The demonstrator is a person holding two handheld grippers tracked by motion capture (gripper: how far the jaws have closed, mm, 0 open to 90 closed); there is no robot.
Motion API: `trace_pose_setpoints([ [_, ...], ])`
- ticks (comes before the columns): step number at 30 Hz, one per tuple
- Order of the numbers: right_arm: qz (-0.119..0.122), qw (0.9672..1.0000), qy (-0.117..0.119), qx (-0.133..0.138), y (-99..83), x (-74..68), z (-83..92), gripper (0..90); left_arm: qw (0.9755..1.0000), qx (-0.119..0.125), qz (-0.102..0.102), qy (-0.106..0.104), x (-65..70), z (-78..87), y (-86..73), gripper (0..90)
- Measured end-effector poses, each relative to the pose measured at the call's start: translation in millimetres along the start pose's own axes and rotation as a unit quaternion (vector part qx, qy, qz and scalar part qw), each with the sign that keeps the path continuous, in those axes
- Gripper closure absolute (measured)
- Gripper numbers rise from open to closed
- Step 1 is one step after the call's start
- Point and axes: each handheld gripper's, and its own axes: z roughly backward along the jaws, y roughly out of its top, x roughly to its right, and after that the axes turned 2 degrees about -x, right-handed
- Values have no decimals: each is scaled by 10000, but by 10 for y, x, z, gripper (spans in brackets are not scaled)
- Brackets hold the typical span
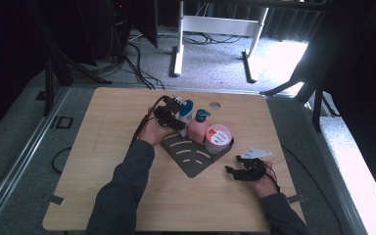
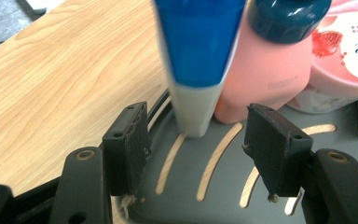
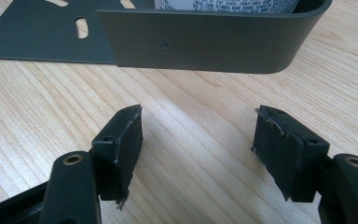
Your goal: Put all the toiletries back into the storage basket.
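A dark grey slotted tray (image 1: 192, 159) lies mid-table with three containers along its far wall: a white tube with a blue top (image 1: 186, 115), a pink bottle with a teal cap (image 1: 198, 128) and a pink-lidded jar (image 1: 218, 137). My left gripper (image 1: 175, 120) is at the tube's left side. In the left gripper view, my left gripper (image 2: 198, 144) is open; the tube (image 2: 196, 70) stands upright just beyond its pads, untouched, with the pink bottle (image 2: 265, 79) beside it. My right gripper (image 1: 233, 171) rests open on the wood to the tray's right. In its own view, my right gripper (image 3: 198, 154) is empty and faces the tray's wall (image 3: 200, 42).
The wooden table (image 1: 107, 147) has broad bare areas to the left and front of the tray. A small round hole (image 1: 215, 105) sits near the far edge. Beyond the table are floor cables and a white desk frame (image 1: 215, 29).
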Motion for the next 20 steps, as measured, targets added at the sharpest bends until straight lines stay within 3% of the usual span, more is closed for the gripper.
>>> trace_pose_setpoints([
  [6,-6,10000,-4,-2,0,-1,0,324,9991,399,173,12,-53,144,-97,409],
  [9,-10,10000,-5,-1,0,-2,0,324,9988,450,211,41,-80,177,-135,407],
  [13,-10,10000,-5,-2,0,-2,0,325,9966,715,379,169,-151,246,-229,421],
  [20,-6,10000,-1,-2,0,1,0,325,9957,732,505,276,-219,263,-321,387],
])
